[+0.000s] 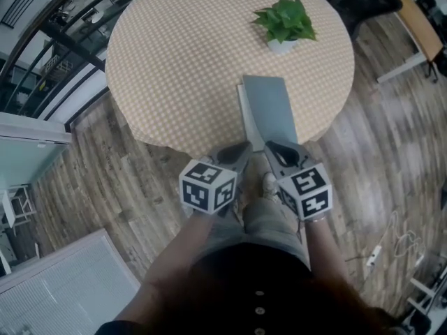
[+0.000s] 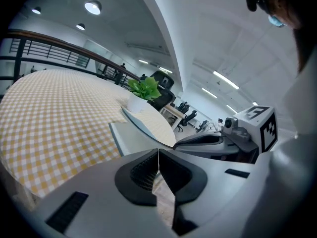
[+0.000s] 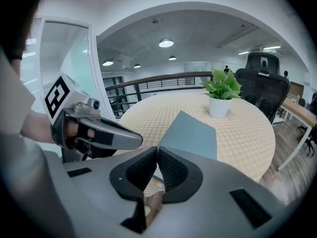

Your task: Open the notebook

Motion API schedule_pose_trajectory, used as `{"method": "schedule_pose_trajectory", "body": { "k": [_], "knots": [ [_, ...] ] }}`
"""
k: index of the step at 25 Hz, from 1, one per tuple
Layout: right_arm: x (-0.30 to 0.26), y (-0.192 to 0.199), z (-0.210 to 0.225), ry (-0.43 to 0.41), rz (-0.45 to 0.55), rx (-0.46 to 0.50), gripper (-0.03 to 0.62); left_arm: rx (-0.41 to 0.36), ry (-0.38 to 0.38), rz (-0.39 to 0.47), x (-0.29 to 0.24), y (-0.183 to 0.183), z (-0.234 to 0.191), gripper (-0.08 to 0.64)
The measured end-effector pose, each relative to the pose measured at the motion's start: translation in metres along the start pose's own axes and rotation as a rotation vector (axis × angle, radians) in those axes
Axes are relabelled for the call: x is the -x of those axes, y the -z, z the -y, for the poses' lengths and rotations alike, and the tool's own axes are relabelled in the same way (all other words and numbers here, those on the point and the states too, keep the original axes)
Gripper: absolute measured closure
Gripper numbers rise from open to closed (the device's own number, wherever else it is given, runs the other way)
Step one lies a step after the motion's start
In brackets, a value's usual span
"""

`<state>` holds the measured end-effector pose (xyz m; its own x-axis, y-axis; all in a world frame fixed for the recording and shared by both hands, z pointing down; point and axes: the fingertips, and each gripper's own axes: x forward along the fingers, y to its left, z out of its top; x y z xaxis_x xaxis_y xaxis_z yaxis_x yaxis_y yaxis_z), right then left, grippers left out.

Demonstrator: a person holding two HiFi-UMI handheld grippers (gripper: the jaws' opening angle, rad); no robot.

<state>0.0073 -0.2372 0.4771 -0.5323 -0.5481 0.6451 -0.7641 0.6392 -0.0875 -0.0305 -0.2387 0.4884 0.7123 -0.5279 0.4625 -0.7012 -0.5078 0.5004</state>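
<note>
We pinch the near corner of the notebook [image 1: 269, 107], its grey cover raised off the pages, in our right hand-held gripper [image 1: 268, 145]. Our left hand-held gripper [image 1: 245, 146] is pressed together just beside that corner.

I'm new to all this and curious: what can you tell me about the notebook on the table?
The notebook is slim, with a plain grey-blue cover and white pages showing along its left edge. It lies at the near rim of the checked round table, pointing towards the potted plant. Its cover is raised at a slant, its near corner seemingly pinched by the fingers of the right gripper.
</note>
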Motion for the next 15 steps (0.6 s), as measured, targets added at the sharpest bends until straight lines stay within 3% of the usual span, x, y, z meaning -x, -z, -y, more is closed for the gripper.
{"method": "schedule_pose_trajectory", "body": {
  "k": [15],
  "knots": [
    [0.066, -0.016, 0.064, -0.001, 0.124, -0.112, 0.568, -0.04, 0.033, 0.04, -0.049, -0.035, 0.051, 0.546]
  ]
}}
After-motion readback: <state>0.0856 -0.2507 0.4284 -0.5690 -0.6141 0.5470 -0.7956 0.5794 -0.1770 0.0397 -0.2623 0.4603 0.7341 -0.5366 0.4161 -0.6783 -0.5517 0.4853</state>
